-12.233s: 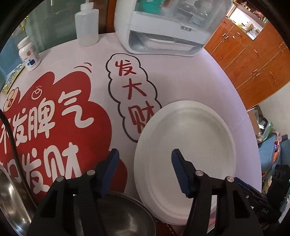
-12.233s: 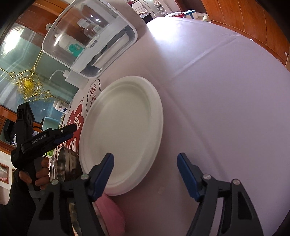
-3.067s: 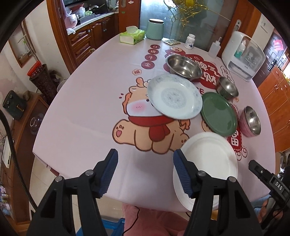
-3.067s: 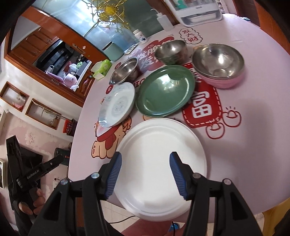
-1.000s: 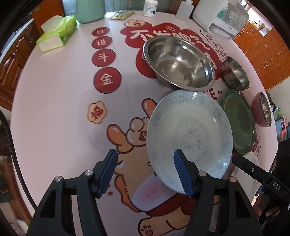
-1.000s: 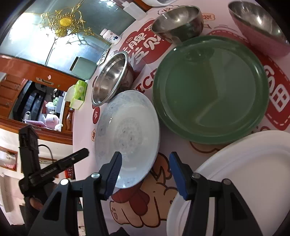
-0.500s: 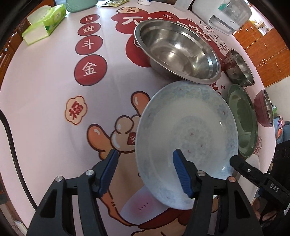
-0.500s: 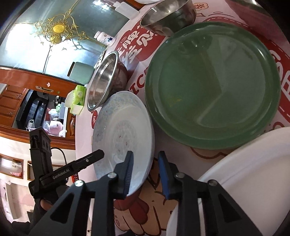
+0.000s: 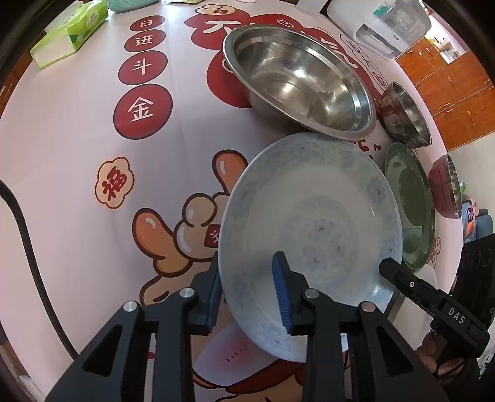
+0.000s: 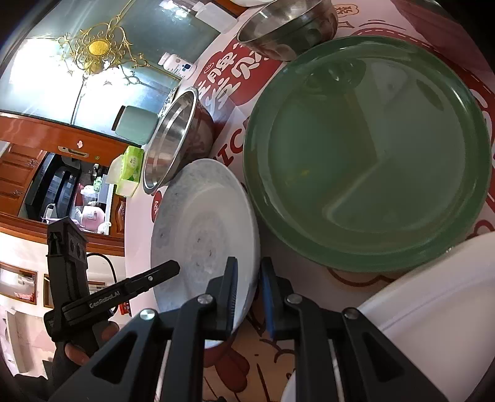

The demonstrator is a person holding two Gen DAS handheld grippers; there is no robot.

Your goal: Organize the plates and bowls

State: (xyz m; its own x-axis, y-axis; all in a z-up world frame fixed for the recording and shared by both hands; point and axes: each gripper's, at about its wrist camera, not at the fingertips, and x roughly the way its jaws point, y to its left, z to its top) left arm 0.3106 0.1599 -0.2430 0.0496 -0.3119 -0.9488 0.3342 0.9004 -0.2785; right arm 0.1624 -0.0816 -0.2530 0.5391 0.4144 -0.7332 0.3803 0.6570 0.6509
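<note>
A pale blue patterned plate lies on the printed tablecloth; it also shows in the right wrist view. My left gripper straddles its near left rim, one finger outside and one on the plate's inside, jaws partly closed. My right gripper is shut on the plate's near right rim. A green plate lies beside it, and a white plate at the near right.
A large steel bowl stands just behind the patterned plate, a smaller steel bowl and a pink-sided bowl to the right. A green tissue box lies far left. A white appliance stands at the back.
Both grippers moved in on the patterned plate. The right jaws closed onto its rim, and the left jaws narrowed around the opposite rim.
</note>
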